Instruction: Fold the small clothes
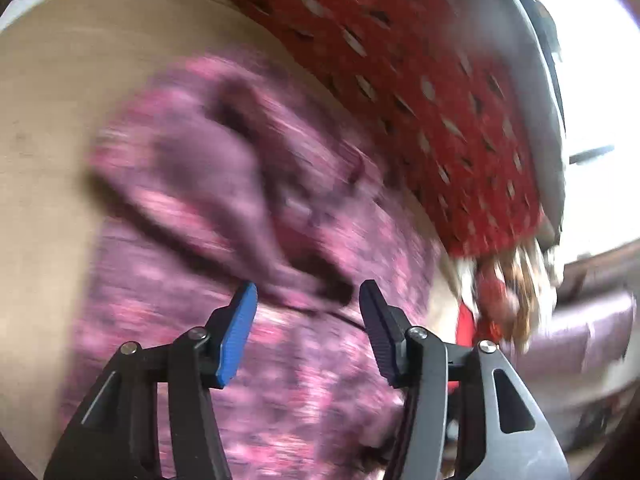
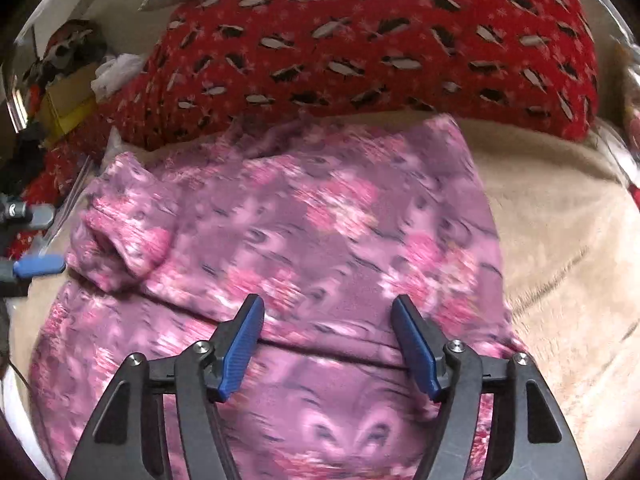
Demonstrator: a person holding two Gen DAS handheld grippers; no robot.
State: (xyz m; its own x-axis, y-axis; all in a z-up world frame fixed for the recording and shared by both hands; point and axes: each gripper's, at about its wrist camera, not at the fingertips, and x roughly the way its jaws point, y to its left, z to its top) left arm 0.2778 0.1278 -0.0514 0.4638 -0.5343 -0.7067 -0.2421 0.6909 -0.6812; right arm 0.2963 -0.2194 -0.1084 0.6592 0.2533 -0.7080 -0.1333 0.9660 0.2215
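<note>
The left gripper (image 1: pixel 308 300) hangs spread above the pink floral garment (image 1: pixel 224 208), nothing between its pads. The garment lies on the beige blanket (image 2: pixel 560 248), a rumpled sleeve (image 2: pixel 116 248) at nine o'clock. The right gripper (image 2: pixel 328 316) is also spread and empty. A red patterned cloth (image 2: pixel 360 40) lies at twelve o'clock.

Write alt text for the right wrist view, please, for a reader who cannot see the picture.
The right gripper, blue pads apart and holding nothing, hangs over a pink floral garment lying partly folded on a beige blanket. Behind it lies a red patterned cloth; the left gripper shows at the left edge.
</note>
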